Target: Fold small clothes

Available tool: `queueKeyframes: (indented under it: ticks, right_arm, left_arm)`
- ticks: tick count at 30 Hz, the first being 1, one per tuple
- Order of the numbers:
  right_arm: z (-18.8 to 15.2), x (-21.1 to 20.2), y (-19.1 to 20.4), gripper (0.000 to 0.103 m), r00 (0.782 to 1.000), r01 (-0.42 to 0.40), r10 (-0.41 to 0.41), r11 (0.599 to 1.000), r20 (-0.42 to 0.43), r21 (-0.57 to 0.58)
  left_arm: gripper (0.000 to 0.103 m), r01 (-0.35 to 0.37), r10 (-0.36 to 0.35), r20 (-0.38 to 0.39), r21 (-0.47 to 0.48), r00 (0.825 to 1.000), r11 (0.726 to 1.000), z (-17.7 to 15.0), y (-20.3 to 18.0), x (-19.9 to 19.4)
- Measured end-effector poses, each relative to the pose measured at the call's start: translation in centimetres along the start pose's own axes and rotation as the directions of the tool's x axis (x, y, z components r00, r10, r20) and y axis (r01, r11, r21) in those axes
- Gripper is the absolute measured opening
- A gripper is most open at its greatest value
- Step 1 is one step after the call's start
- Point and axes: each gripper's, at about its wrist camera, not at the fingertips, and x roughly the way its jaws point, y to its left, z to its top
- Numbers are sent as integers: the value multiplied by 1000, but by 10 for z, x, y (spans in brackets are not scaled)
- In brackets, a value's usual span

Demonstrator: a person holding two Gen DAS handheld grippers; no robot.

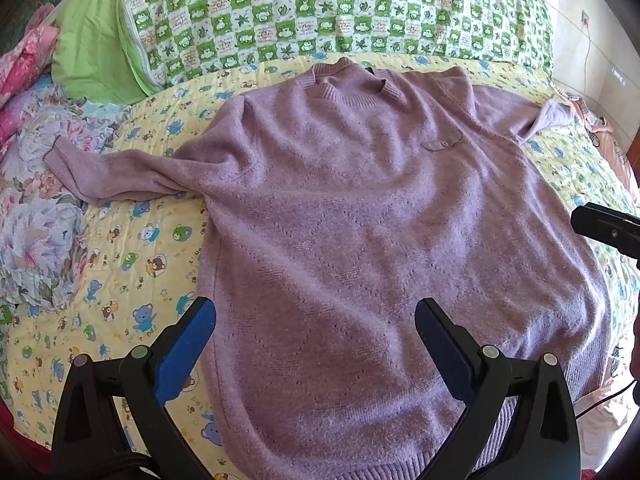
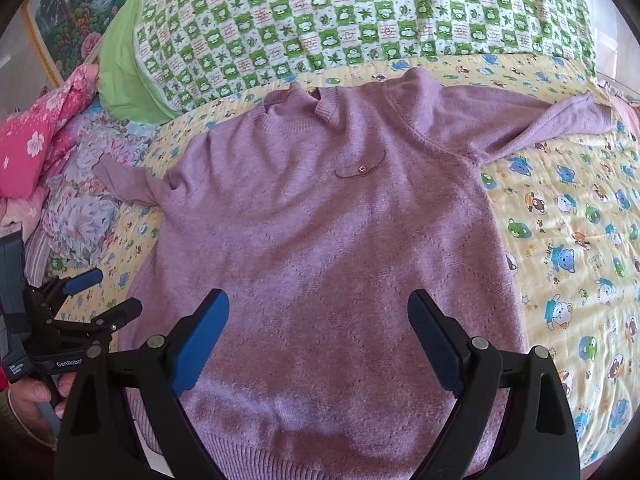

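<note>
Sweater (image 1: 360, 220) hem hidden behind spread fingers (image 1: 192, 344).

Both grippers are showing black plastic frames, silver pivot screws and blue finger pads (image 2: 202, 338). The left gripper (image 2: 102, 294), beside the purple sweater (image 2: 320, 240), is bearing white "GenRobot" lettering.
</note>
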Motion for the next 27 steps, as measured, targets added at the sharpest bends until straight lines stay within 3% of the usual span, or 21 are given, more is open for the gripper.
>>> queueKeyframes:
  ticks: [7, 17, 23, 27]
  right_arm:
    - [14, 1, -26, 91, 1000, 31, -31, 998, 3, 58]
    - [65, -7, -119, 91, 987, 130, -148, 958, 54, 256]
    - [116, -5, -187, 91, 965, 214, -251, 918, 71, 335]
    - [155, 2, -238, 91, 937, 289, -341, 878, 77, 381]
  left_arm:
    - [100, 18, -18, -3, -28, 1000, 999, 20, 1, 14]
    - [100, 25, -23, 24, -88, 999, 996, 71, 11, 39]
    - [100, 12, -13, -4, -100, 1000, 995, 106, 14, 65]
    - [100, 8, -11, -25, -100, 1000, 995, 133, 12, 90]
